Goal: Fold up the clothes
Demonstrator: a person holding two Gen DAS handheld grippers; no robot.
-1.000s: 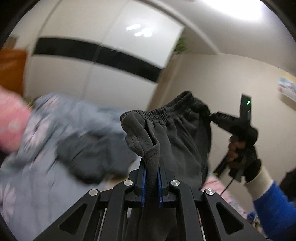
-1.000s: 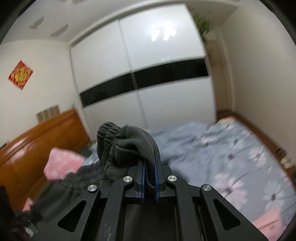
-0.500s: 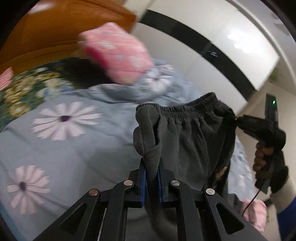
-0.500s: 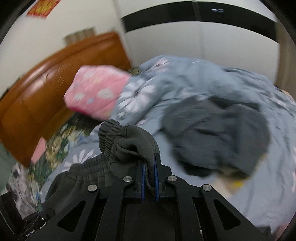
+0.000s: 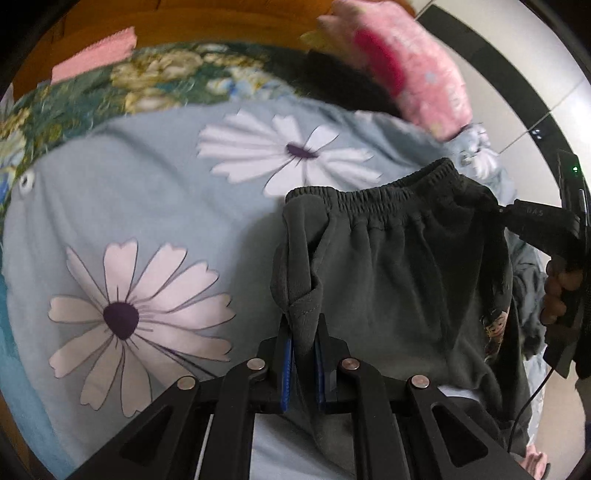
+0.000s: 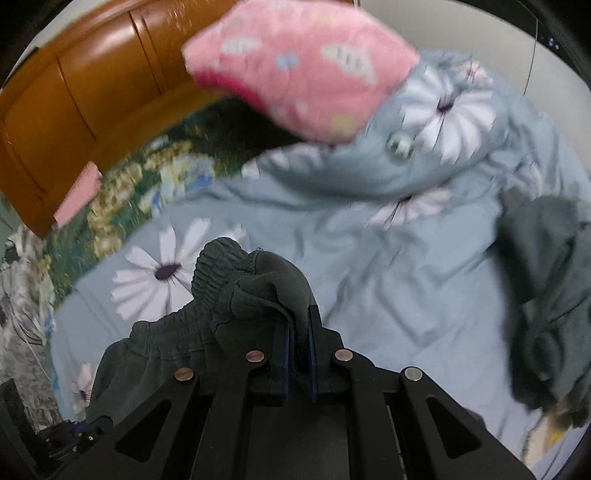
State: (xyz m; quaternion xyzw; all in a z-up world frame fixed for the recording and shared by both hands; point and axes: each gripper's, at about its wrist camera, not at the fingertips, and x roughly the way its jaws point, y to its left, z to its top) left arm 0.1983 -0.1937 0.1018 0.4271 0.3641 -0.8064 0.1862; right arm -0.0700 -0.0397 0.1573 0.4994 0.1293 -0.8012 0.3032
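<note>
In the left wrist view, the left claw (image 5: 303, 349) is closed tight on a pinch of dark grey fabric, its blue-lined fingers (image 5: 287, 363) pressed against a folded corner of the sweatpants (image 5: 399, 280). The garment hangs spread out to the right, with its gathered elastic waistband (image 5: 373, 197) running along the top edge. At the far end of that waistband the right claw (image 5: 498, 210) grips the other corner, so the waist is stretched between the two tools; a bare hand (image 5: 559, 291) wraps the black handle below it. A small cartoon print (image 5: 493, 326) shows on the fabric near the right edge. Behind the sweatpants lies the bed, covered by a pale blue duvet (image 5: 147, 199) printed with large white daisies. Further back sit a blurred pink pillow (image 5: 413, 70), a dark green floral sheet (image 5: 110, 88) and the orange wooden headboard (image 5: 207, 22).

In the right wrist view, the right claw (image 6: 298, 360) is likewise clamped shut on a bunched corner of the sweatpants (image 6: 258, 295), the ribbed waistband (image 6: 177, 325) trailing away down to the left. The daisy duvet (image 6: 369, 280) spreads beneath, wrinkled. A second dark grey garment (image 6: 550, 288) lies crumpled on the duvet at the right, well apart from the held one. The pink pillow (image 6: 303, 66) rests at the head of the bed against the wooden headboard (image 6: 74, 92).
</note>
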